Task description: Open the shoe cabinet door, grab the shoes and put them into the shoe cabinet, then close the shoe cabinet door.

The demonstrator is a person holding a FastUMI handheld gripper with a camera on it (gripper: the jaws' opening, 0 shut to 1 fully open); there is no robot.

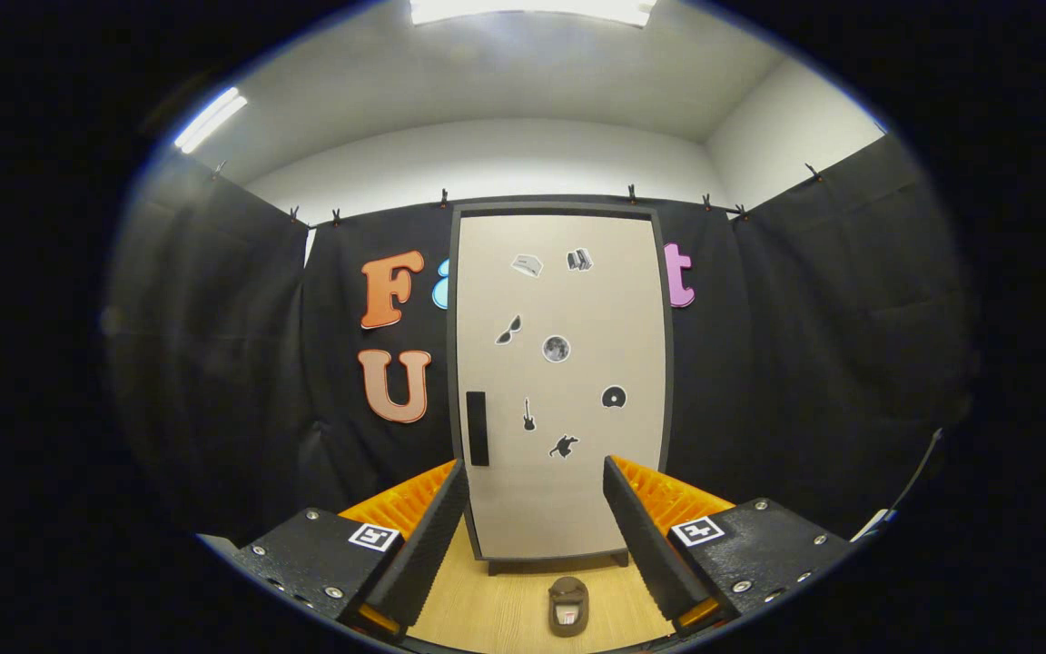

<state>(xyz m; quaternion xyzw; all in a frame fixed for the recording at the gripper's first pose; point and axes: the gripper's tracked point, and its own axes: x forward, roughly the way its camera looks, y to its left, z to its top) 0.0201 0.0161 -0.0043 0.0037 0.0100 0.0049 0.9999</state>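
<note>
Gripper view: the hand-held gripper (534, 509) is reaching forward over a light wooden surface (487, 609), its two fingers standing wide apart with nothing between them. Just ahead of the fingers, a tall shoe cabinet (561, 381) is standing upright on the surface with its pale door (568, 300) closed. A dark, narrow handle (477, 428) is sitting upright near the door's left edge, low on the door, close above the tip of the left finger. Several small stickers (556, 349) are dotting the door's face. Between the fingers and nearer than the cabinet, a single brown shoe (568, 606) is lying on the surface, apart from both fingers and a little short of the cabinet's base. Black cloth (814, 363) is hanging behind and on both sides of the cabinet, clipped along its upper edge. Above the cloth, a white wall and ceiling are showing, with ceiling lights (211, 118) glowing.
</note>
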